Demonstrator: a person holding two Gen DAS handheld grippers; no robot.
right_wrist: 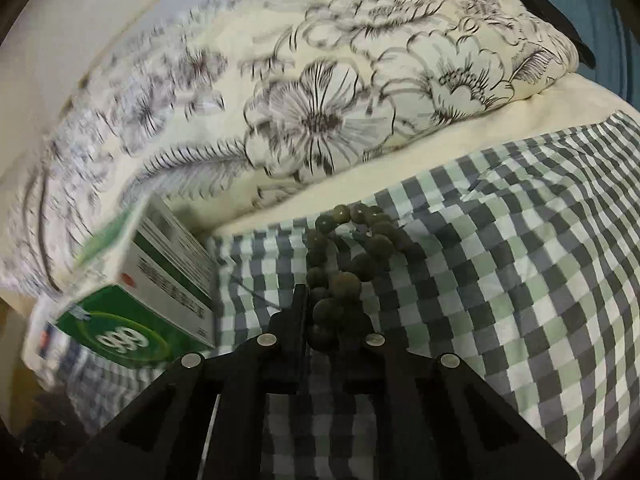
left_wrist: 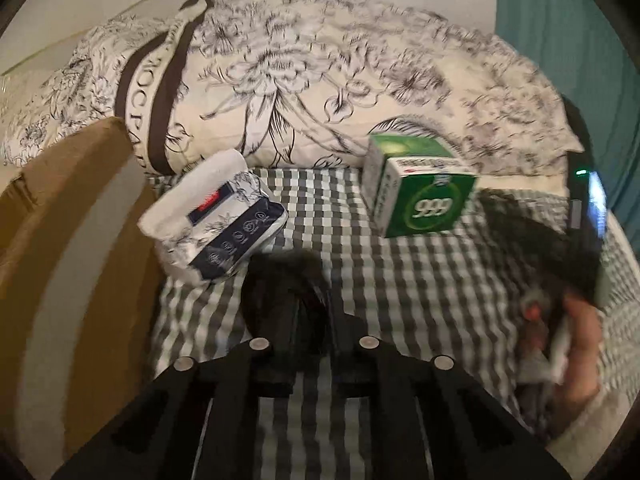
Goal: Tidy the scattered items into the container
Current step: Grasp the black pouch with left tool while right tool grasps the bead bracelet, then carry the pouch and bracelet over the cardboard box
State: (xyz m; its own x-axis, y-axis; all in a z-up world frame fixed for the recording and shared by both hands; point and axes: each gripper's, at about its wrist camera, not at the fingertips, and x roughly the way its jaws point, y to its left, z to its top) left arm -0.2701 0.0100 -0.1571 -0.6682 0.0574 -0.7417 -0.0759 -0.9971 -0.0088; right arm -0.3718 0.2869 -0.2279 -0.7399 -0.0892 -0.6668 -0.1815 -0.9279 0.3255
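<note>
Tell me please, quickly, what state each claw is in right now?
Left claw: closed on a blurred black item, identity unclear.
Right claw: closed on a string of dark olive round beads.

We see a gingham bed sheet [left_wrist: 420, 280], checked in grey, green and white, spreading across the bed and rumpling a little toward its right edge. Along the sheet's far edge we get a big floral pillow [left_wrist: 304, 80], cream with dark line-drawn blossoms, lying lengthwise and overlapping the checks. A dark brown band with pale lettering [left_wrist: 152, 80] wraps its left end. Behind it a pale wall [left_wrist: 100, 0] rises, and at the far right corner a teal curtain [left_wrist: 560, 20] hangs.
</note>
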